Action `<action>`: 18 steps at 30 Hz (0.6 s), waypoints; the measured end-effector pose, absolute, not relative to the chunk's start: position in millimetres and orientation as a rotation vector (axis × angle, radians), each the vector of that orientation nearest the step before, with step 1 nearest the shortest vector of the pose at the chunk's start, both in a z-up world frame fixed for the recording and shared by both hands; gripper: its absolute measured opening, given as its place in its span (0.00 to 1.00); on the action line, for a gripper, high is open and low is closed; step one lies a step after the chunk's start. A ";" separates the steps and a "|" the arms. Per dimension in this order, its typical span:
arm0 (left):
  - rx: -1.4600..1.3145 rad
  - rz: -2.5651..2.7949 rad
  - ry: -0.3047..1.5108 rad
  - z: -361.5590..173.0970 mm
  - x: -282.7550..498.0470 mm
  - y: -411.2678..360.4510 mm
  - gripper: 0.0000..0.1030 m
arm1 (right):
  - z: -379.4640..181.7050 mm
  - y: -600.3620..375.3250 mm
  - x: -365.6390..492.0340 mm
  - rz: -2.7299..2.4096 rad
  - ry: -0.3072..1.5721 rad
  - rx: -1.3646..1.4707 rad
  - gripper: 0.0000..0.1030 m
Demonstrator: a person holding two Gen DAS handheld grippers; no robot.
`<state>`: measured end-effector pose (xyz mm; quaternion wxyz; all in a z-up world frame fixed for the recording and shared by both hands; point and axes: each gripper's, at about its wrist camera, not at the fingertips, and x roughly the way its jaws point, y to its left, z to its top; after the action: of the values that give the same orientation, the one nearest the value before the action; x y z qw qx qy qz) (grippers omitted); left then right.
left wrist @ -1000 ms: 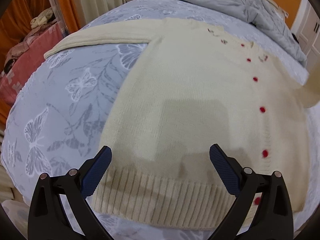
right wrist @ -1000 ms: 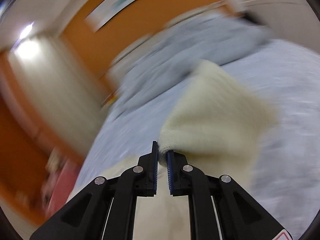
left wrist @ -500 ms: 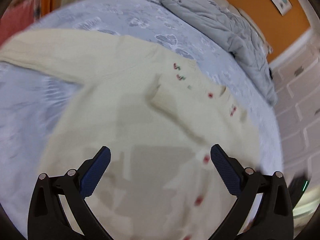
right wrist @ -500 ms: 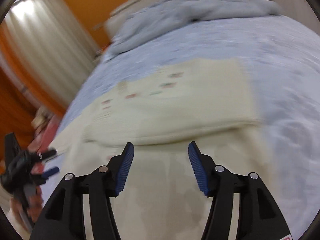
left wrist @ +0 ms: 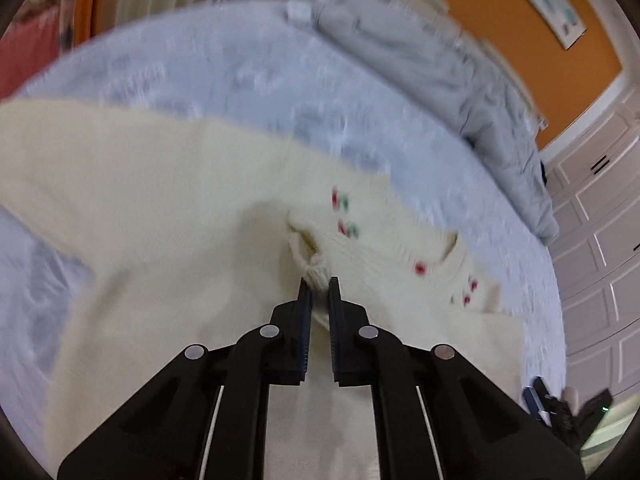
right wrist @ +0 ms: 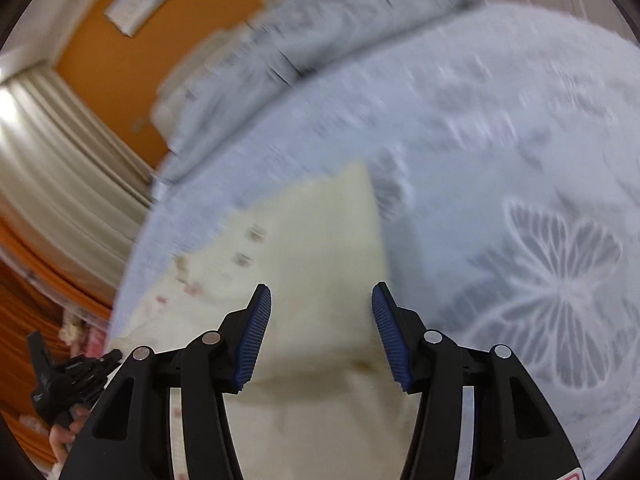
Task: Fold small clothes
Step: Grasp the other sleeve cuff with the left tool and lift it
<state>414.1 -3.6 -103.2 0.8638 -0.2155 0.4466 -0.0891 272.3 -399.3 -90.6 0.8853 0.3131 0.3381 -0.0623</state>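
Note:
A cream knitted cardigan (left wrist: 160, 208) with red buttons lies flat on the bed, one sleeve folded across its front. My left gripper (left wrist: 318, 285) is shut on that sleeve's ribbed cuff (left wrist: 316, 266), just below the neckline. In the right wrist view the cardigan (right wrist: 320, 240) spreads under my right gripper (right wrist: 322, 300). Its jaws stand apart and are closing, with nothing pinched between them and only the flat knit below. The other sleeve reaches out to the left. Each view also catches the opposite gripper, held in a hand, at its lower edge.
The bed wears a pale blue sheet (right wrist: 520, 160) with white butterfly prints. A crumpled grey duvet (left wrist: 440, 64) lies at the head. Behind it are an orange wall and cream curtains (right wrist: 60, 152); white wardrobe doors (left wrist: 600, 216) stand on the right.
My left gripper went from wide open to shut on the sleeve cuff while moving up the cardigan toward the neckline. My right gripper let the sleeve go, opened and sank toward the cardigan.

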 end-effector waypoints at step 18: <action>-0.566 -0.157 0.937 -143.1 389.4 55.5 0.42 | -85.5 -341.0 268.1 -0.102 0.933 0.430 0.13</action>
<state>389.4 55.5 -143.1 0.8509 -0.2689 0.4451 -0.0748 268.1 -341.0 -85.5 0.8696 0.2058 0.4462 -0.0486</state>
